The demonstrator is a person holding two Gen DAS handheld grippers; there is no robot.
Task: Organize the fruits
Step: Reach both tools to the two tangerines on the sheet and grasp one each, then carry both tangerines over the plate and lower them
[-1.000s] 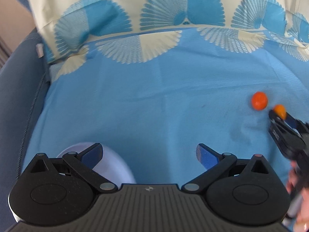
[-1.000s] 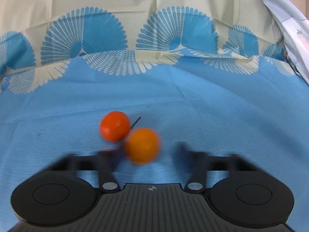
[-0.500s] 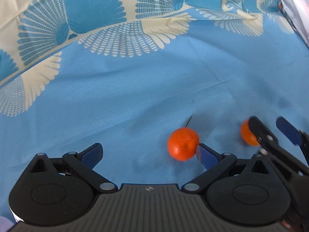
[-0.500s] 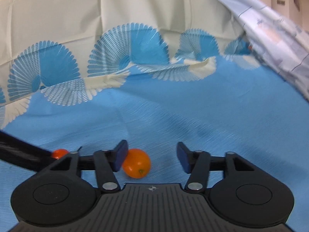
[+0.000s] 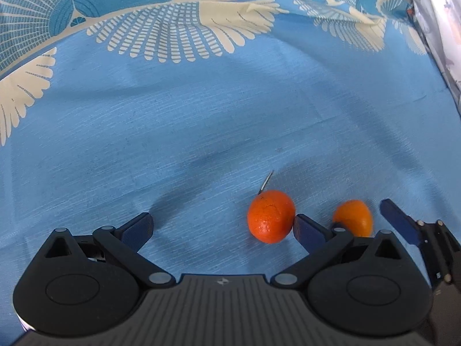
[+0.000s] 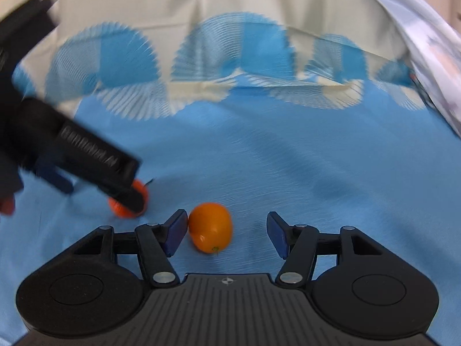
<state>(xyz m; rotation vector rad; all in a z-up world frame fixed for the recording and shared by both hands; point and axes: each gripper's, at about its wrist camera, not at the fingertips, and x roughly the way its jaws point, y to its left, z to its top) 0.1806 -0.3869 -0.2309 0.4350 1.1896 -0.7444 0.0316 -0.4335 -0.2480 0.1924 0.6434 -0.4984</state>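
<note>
Blue cloth (image 6: 288,173) now bears the released orange (image 6: 210,227).

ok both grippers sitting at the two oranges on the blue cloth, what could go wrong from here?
1. The left gripper sits off-centre: the darker orange is against one finger, so closing could push it away on the cloth.
2. The right gripper has jaws opening around the lighter orange, which lies loose and could roll.
3. The two grippers are nearly touching, so they might collide.
</note>
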